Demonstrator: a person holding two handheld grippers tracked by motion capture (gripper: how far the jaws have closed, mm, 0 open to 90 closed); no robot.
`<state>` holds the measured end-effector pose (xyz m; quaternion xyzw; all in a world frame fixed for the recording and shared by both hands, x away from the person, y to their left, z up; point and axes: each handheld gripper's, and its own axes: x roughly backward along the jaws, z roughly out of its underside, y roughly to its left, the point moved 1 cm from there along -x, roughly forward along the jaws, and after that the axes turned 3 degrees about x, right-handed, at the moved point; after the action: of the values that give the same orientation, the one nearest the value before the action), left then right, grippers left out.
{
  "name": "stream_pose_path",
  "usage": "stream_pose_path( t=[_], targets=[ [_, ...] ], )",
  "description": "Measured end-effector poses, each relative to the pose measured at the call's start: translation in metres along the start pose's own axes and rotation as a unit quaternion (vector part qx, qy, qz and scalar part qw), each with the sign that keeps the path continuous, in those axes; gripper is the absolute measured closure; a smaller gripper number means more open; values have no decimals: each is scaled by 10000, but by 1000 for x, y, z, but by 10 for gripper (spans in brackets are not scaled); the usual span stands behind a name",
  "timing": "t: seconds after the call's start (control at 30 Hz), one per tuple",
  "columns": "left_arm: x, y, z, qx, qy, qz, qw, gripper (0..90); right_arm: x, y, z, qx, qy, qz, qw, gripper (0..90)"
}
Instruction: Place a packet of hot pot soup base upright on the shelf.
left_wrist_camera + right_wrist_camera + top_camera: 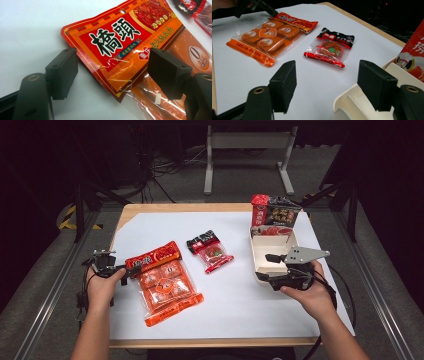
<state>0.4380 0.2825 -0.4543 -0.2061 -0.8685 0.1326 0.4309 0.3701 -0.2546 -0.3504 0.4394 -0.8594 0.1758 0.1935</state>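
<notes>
A large orange snack packet [163, 281] with a red header lies flat on the white sheet at the left. My left gripper [124, 269] is open at its near-left corner. In the left gripper view the header [117, 42] lies between the two spread jaws of this gripper [112, 72], and neither pad presses it. A small red and black packet [210, 251] lies mid-table. My right gripper [263, 266] is open at the near-left corner of a white box [260, 245]. In the right gripper view one jaw stands over the box's rim [344, 100].
A red and black bag [274, 211] stands upright at the box's far end. The white sheet [240, 300] covers a wooden table with edges at front and back. In the right gripper view, the orange packet [268, 33] and small packet [329, 47] lie ahead.
</notes>
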Motion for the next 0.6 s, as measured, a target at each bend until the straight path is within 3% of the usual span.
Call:
stream_pose_path(
  t=[0.27, 0.4, 0.47, 0.6],
  targets=[
    [2, 1, 0, 120, -63, 171, 9998, 256, -1, 0, 0, 16, 24, 19, 10000, 321],
    [6, 0, 1, 306, 49, 126, 9994, 283, -1, 1, 0, 47, 42, 35, 10000, 321],
    [7, -1, 1, 279, 173, -13, 9995, 296, -1, 1, 0, 59, 61, 47, 10000, 319],
    [8, -5, 1, 320, 354, -58, 9988, 324, -2, 1, 0, 90, 86, 38, 9999, 316]
  ],
)
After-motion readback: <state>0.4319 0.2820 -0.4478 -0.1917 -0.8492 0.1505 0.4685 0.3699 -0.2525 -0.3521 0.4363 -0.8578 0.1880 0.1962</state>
